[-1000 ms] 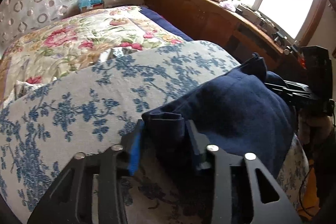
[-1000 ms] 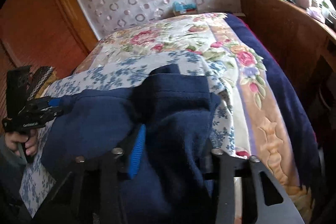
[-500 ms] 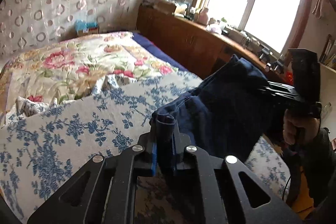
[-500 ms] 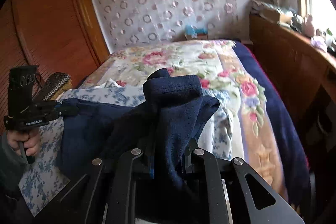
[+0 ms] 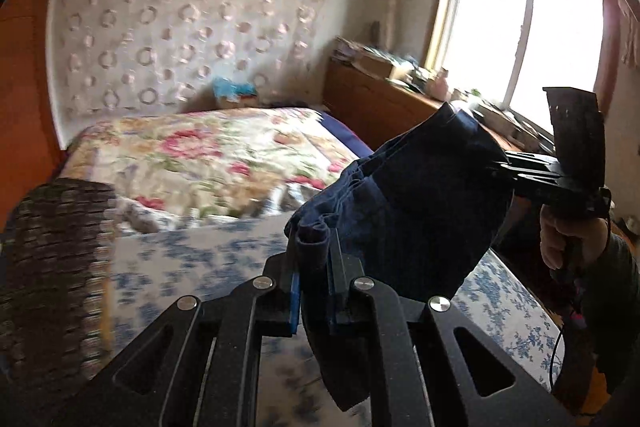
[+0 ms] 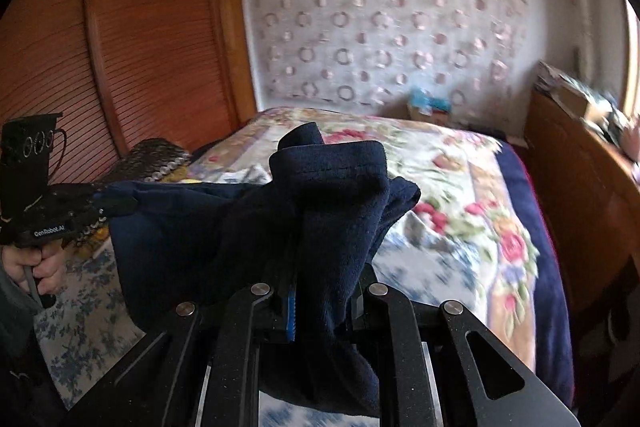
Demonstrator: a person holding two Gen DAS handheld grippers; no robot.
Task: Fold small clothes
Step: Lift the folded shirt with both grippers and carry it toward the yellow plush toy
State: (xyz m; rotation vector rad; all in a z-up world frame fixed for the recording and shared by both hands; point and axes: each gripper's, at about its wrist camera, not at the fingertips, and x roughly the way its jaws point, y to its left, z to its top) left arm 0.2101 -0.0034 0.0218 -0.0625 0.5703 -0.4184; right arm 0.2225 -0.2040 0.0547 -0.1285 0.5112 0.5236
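A dark navy garment (image 5: 420, 211) hangs in the air above the bed, stretched between both grippers. My left gripper (image 5: 314, 259) is shut on one bunched edge of it. My right gripper (image 6: 324, 287) is shut on the other edge, which stands up in thick folds (image 6: 332, 179). In the left wrist view the right gripper (image 5: 560, 175) shows at the far end of the cloth, held by a hand. In the right wrist view the left gripper (image 6: 48, 215) shows at the left. The fingertips of both are hidden by fabric.
The bed carries a blue-flowered white cloth (image 5: 192, 259) near me and a rose-patterned quilt (image 5: 208, 155) beyond. A wooden sideboard (image 5: 372, 103) with clutter runs under the window on the right. A wooden wardrobe (image 6: 120, 47) stands on the left. A dark woven thing (image 5: 52, 247) lies left.
Both grippers closed on the navy garment and lifted it off the bed. It now hangs between them higher, and both cameras tilted up toward the wall.
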